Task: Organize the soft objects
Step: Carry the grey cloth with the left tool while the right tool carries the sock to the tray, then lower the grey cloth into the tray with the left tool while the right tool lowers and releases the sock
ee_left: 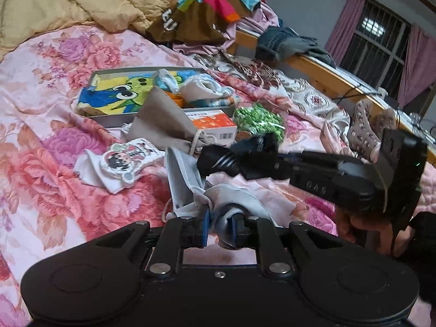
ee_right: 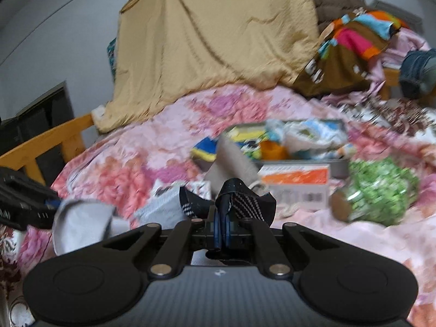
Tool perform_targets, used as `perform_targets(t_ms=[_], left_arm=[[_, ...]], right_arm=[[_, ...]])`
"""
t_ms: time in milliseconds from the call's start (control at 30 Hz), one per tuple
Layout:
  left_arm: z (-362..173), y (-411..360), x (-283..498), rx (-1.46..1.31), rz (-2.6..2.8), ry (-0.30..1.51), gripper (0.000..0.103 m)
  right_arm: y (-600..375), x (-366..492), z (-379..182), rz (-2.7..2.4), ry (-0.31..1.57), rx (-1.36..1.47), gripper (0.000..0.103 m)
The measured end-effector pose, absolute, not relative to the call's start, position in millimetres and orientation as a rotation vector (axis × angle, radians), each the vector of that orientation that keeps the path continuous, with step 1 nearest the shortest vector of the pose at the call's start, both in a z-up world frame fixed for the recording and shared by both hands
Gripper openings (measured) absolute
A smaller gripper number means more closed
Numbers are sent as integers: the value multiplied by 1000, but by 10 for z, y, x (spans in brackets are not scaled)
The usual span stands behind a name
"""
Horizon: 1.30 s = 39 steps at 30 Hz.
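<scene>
My left gripper (ee_left: 220, 227) is shut on a grey sock (ee_left: 231, 199) that hangs over the floral bedspread (ee_left: 54, 163). My right gripper (ee_right: 222, 230) is shut on a black sock with white stripes (ee_right: 239, 204); in the left wrist view it reaches in from the right with that black sock (ee_left: 234, 155) at its tip. The grey sock also shows at the left of the right wrist view (ee_right: 79, 223), beside the left gripper's body. A white sock with a cartoon print (ee_left: 122, 160) lies flat on the bed to the left.
A shallow tin box (ee_left: 109, 117) with a cartoon picture holds small cloth items. A brown paper bag (ee_left: 160, 120), an orange and white carton (ee_left: 215, 125) and a green patterned bundle (ee_left: 259, 120) lie before it. Patterned socks (ee_left: 362, 128) lie right. A yellow quilt (ee_right: 204, 41) and clothes are piled behind.
</scene>
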<state>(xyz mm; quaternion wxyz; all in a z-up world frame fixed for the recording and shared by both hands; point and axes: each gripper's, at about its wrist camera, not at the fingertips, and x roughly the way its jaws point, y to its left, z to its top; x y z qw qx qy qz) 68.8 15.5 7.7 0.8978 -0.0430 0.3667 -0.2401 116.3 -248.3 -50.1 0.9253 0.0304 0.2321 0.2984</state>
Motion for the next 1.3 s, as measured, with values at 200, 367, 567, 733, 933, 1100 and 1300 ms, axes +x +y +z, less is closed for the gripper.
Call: perform_targets(t_ms=[200,367,567,733,933,1100,1300], left_arm=[[103,350,577,-100,-468,716,15],[172,480,569,-129,-437,680,15],[386,618,580,-138,-394,614,18],[502,635,619,-131,-381,580,18],[517,544,790,-117,-394,561,18],[471,462,1040,-139,-399,559,18],[392,347,1468,-143,-389,570,18]], right_arm=[[-2303,1229,-652,654,542,12,6],[-2244,1238,-743,657,577,-29,5],[-2178,1243,-808,655,603,-81,6],[-2250,1211,-688,640,545,-50,6],[-2332,1251,-471,616,462,-28,5],[-2389,1394,-314,607,413,-6,6],[-2404,1686,-144,621,363,-24,5]])
